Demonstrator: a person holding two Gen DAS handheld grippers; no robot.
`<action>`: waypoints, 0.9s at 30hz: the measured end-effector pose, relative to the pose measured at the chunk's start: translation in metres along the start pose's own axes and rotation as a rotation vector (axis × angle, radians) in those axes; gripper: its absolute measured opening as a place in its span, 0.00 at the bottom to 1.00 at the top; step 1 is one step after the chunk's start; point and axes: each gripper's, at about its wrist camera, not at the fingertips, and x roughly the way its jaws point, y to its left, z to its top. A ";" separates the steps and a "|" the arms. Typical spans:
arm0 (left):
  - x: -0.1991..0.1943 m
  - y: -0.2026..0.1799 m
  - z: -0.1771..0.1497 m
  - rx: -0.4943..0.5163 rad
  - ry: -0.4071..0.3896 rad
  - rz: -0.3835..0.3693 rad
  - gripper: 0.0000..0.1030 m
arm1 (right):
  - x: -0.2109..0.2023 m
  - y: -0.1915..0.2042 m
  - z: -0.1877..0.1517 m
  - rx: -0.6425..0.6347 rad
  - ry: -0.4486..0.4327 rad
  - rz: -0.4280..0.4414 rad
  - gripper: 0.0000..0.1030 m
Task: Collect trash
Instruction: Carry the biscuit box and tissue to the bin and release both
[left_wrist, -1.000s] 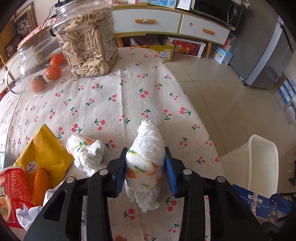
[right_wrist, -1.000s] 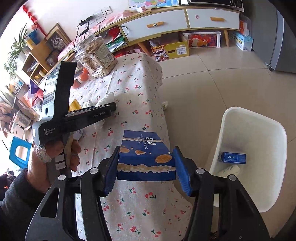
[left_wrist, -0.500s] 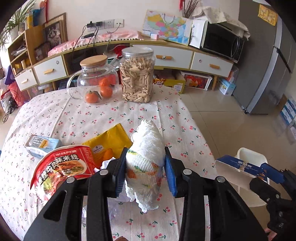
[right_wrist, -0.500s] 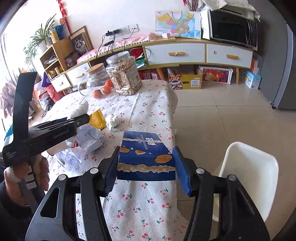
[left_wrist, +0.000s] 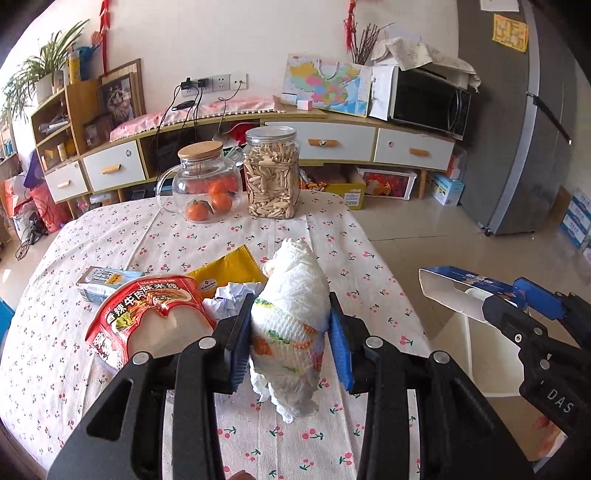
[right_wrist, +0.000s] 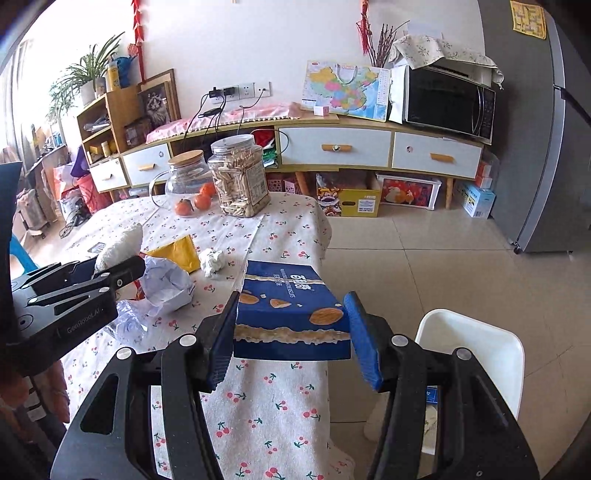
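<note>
Pinching a crumpled tissue wad (left_wrist: 291, 325) in the left hand-held gripper (left_wrist: 290, 347), clamping a blue biscuit box (right_wrist: 290, 314) in the right hand-held gripper (right_wrist: 291, 339), bin (right_wrist: 476, 343) sitting at 4 o'clock.

The left tongs (left_wrist: 290, 347), matt black plastic with ribbed blue pads, pinch a soft crumpled white paper wad with orange print (left_wrist: 291, 328). The right tongs (right_wrist: 291, 338), of the same plastic, clamp a smooth blue printed cardboard box (right_wrist: 291, 314). The table (left_wrist: 110, 236) wears matt woven cloth with a cherry print. On it lie a glossy red foil noodle wrapper (left_wrist: 147, 314) and a satin yellow plastic sachet (left_wrist: 229, 271); near the far edge stand a clear glass jug with a wooden lid (left_wrist: 201, 184) and a clear plastic jar (left_wrist: 271, 171).
</note>
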 end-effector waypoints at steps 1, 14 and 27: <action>0.000 -0.001 -0.002 0.005 0.001 0.001 0.37 | 0.000 -0.002 -0.001 0.003 0.000 -0.005 0.51; 0.000 -0.024 0.001 0.010 -0.001 -0.042 0.37 | -0.009 -0.034 -0.010 0.056 -0.026 -0.111 0.51; 0.004 -0.062 0.002 0.041 0.018 -0.090 0.37 | -0.011 -0.079 -0.024 0.096 0.004 -0.208 0.51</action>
